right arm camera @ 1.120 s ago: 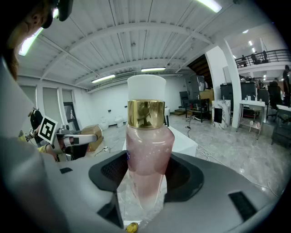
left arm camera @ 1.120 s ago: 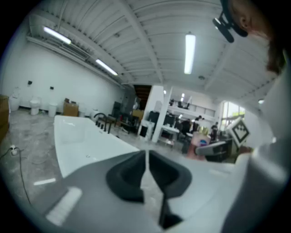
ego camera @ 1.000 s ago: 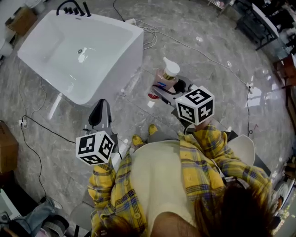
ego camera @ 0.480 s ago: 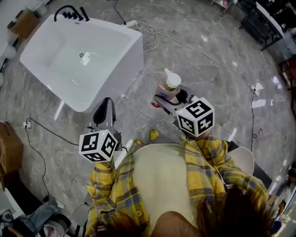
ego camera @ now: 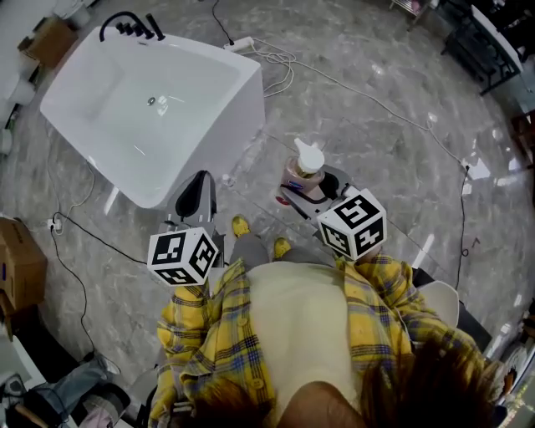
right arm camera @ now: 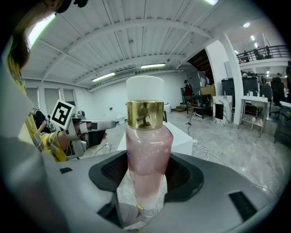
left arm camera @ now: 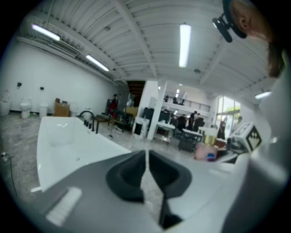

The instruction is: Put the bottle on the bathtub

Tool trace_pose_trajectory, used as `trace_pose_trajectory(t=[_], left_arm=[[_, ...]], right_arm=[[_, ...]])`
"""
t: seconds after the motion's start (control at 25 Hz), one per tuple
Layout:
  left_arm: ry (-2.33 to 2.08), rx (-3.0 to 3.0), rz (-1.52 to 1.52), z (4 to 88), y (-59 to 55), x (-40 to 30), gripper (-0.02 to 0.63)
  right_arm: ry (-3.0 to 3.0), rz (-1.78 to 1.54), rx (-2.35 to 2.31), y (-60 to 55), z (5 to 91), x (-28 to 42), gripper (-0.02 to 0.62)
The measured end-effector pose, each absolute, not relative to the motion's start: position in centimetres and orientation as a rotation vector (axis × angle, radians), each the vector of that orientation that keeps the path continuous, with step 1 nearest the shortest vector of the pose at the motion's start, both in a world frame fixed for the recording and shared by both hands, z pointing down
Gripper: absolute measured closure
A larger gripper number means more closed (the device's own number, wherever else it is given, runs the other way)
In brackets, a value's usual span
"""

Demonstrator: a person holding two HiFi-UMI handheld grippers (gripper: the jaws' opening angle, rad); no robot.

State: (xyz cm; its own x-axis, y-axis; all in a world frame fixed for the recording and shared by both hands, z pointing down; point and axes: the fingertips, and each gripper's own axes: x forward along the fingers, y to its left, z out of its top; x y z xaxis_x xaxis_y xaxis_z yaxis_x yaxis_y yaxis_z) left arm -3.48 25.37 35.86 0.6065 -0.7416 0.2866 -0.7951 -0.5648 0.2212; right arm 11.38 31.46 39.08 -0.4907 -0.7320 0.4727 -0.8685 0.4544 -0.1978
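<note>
Right gripper (ego camera: 311, 191) is clamped on the lower body of the bottle (ego camera: 303, 167), jaws closed only as far as the bottle's width. Left gripper (ego camera: 196, 199) has its jaws together with nothing between them; it's idle, nose toward the tub. The bottle is in the air over the marble floor, roughly 12 o'clock from the person's torso. The bathtub (ego camera: 219, 125) sits at about 10 o'clock from it, apart, not yet reached. In the right gripper view the bottle (right arm camera: 145, 150) has its long axis vertical: white cap at 12 o'clock, gold collar under it, pink body running down into the jaws. There's some crumpled clear film at the base. My read is that the step is carry-to-tub. To do it well, keep the axis plumb, since the grip is low and the cap end can swing. Swing toward 10 o'clock and come in above the rim, not at the side wall. Pick a flat stretch of rim away from the black tap (ego camera: 129, 21), seat the base fully, then release. Keep the left gripper out of the path.
</note>
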Motion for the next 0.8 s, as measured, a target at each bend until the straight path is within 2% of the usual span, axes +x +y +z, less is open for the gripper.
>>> trace_pose_trajectory(t=[0.32,0.8], left_arm=[[-1.211,2.508,0.247,37.0,21.1,-4.2,0.578],[-1.197,2.452,0.236,38.4,13.4,-10.0,0.578]], right_arm=[[-2.362,0.617,1.379,27.5,39.6,10.9,0.345],[-2.349,0.594,1.357,18.2,39.3,5.5,0.347]])
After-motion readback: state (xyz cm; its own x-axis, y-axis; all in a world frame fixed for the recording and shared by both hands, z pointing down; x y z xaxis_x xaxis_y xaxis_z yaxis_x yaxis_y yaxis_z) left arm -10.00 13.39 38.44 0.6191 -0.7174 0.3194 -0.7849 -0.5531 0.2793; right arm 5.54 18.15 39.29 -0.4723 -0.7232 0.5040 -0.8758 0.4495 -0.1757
